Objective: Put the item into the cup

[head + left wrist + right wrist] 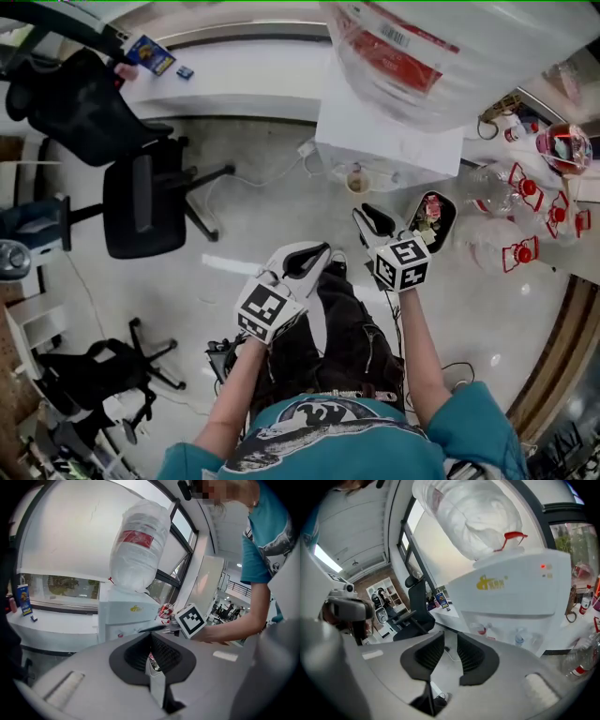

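Observation:
My left gripper (317, 253) (151, 644) is shut on a small white sachet with pink print (154, 668), pinched upright between its black pads. In the head view the sachet is hidden by the jaws. My right gripper (367, 221) (449, 654) is open, with only floor showing between its pads. It hovers in front of the white water dispenser (394, 141) (520, 588). A small paper cup (357, 181) stands at the dispenser's foot, just beyond the right gripper. Both grippers are held at waist height over the floor, the left one nearer my body.
A large water bottle (441, 56) tops the dispenser. To the right, a table edge (562, 253) carries clear bottles with red caps (518, 251) and a dark oval dish with flowers (434, 216). Black office chairs (141, 202) stand at the left. A cable (262, 178) trails over the floor.

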Demonstrator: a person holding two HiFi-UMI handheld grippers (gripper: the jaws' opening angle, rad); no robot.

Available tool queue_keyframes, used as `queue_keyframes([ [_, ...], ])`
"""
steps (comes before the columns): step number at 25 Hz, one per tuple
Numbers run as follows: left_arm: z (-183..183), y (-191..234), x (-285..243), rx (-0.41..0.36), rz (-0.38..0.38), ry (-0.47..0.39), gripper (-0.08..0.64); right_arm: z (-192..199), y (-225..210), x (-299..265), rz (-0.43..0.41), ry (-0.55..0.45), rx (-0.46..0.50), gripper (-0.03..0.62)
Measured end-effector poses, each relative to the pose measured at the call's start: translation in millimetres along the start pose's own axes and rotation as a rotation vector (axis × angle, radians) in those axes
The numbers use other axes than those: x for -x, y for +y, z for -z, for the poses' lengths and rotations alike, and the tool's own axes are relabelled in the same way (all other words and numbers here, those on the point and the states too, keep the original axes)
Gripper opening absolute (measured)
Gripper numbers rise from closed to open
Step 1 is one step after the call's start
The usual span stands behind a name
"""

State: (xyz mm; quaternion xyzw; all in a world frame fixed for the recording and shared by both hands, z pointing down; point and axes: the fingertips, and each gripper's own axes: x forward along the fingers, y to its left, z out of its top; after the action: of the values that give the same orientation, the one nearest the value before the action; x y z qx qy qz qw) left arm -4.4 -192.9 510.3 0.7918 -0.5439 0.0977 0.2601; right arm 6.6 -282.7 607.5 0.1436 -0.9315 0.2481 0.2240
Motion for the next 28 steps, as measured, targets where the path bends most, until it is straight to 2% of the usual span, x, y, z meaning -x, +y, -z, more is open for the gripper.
queue_keyframes([
  [4,-8,-13,16,0.009,-0.014,-0.016,-0.002,-24,32,26,-0.064,-0.051,-0.009,0.071],
  [7,-11,-22,26,0.011,-0.025,-0.030,-0.002,-41,52,43,-0.108,-0.070,0.024,0.069],
  [10,-12,-30,37,0.017,-0.035,-0.038,-0.002,-54,69,57,-0.126,-0.085,0.071,0.067],
  [13,-16,-33,48,0.031,-0.045,-0.056,-0.002,-62,83,68,-0.136,-0.102,0.080,0.066],
  [19,-16,-39,68,0.043,-0.056,-0.091,-0.002,-58,111,80,-0.139,-0.112,0.101,0.058],
  [28,-9,-49,122,0.031,-0.071,-0.142,-0.002,-46,180,95,-0.190,-0.136,0.119,0.055],
])
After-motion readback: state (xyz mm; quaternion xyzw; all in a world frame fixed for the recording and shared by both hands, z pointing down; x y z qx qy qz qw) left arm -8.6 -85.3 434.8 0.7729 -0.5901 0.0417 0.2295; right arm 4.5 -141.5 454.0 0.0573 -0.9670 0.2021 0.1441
